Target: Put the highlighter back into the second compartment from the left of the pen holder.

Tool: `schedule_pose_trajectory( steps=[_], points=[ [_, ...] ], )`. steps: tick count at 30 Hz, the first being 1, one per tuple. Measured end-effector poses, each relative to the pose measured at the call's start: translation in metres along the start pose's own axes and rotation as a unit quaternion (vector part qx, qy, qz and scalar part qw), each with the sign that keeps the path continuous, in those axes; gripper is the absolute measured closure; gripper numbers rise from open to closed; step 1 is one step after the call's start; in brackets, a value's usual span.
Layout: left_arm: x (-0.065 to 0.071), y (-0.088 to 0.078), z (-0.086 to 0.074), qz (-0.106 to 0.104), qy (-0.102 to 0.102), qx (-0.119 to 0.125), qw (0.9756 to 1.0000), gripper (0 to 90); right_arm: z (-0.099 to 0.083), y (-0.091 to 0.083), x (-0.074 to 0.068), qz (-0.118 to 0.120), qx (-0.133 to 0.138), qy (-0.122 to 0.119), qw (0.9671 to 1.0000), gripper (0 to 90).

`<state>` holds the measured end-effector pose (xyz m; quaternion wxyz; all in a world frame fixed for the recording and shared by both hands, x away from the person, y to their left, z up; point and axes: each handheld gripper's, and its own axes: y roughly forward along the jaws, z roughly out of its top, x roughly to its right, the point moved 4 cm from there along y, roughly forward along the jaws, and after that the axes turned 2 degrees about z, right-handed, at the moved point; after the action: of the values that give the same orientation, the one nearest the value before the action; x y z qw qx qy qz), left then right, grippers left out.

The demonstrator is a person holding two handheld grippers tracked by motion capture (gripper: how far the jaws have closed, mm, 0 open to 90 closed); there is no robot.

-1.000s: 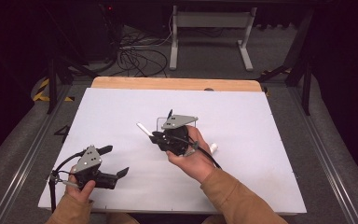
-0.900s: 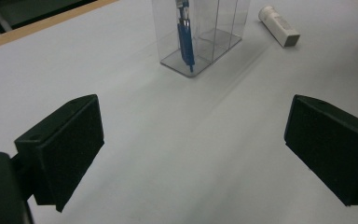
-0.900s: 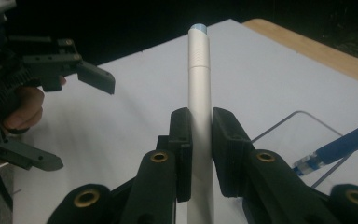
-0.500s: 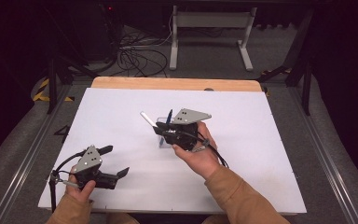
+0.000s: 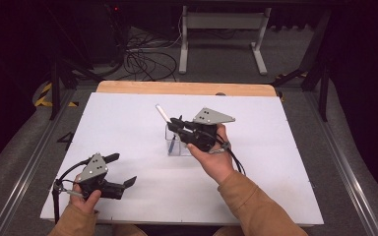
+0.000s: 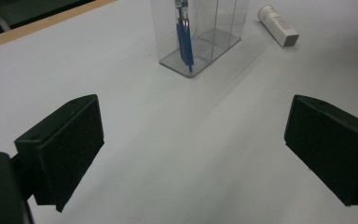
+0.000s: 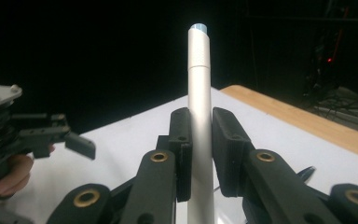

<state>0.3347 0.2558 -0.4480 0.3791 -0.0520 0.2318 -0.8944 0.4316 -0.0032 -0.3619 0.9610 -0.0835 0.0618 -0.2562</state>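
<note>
Right jaws: pressed together on a white pen (image 7: pixel 200 116), which stood upright between my two pads and rose well above them in the right gripper view.
Right gripper (image 5: pixel 177 123): I held it over the middle of the white table (image 5: pixel 128 128), just above a clear plastic holder (image 5: pixel 177 142), with the grey three-cornered plate on top.
White pen from above: its upper end (image 5: pixel 161 112) stuck out up and to the left of my right jaws, tilted away from me.
Pen's lower end: I could not tell whether it had entered the holder; my own jaws and hand covered that part.
Left jaws: spread wide, nothing between the pads, bare table showing in the gap.
Left gripper (image 5: pixel 120 169): I held it low near the front left corner of the table, well apart from the holder.
Clear holder: upright on the table, split into compartments in the left gripper view (image 6: pixel 214 28).
Blue pen (image 6: pixel 184 42): standing in the holder's left compartment as that view showed it, leaning slightly, tip down on the holder's floor.
White cylinder (image 6: pixel 278 25): lying on its side on the table just beside the holder, not touching it.
Table edge: a wooden strip (image 5: pixel 187 88) ran along the far side.
</note>
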Motion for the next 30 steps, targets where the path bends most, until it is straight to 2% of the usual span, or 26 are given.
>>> schedule_pose_trajectory(
  steps=[5,15,30],
  points=[
    [0.0,0.0,0.0,0.0,0.0,0.0,1.0,5.4,-0.003,0.004,0.01,-0.015,0.009,0.014,0.9997,79.0],
    [0.0,0.0,0.0,0.0,0.001,-0.001,1.0,5.4,-0.011,0.01,0.028,-0.052,0.028,0.018,0.9981,78.9],
    [0.0,0.0,0.0,-0.001,0.001,-0.002,1.0,5.4,-0.027,0.018,0.04,-0.073,0.017,0.014,0.9971,78.9]
  ],
)
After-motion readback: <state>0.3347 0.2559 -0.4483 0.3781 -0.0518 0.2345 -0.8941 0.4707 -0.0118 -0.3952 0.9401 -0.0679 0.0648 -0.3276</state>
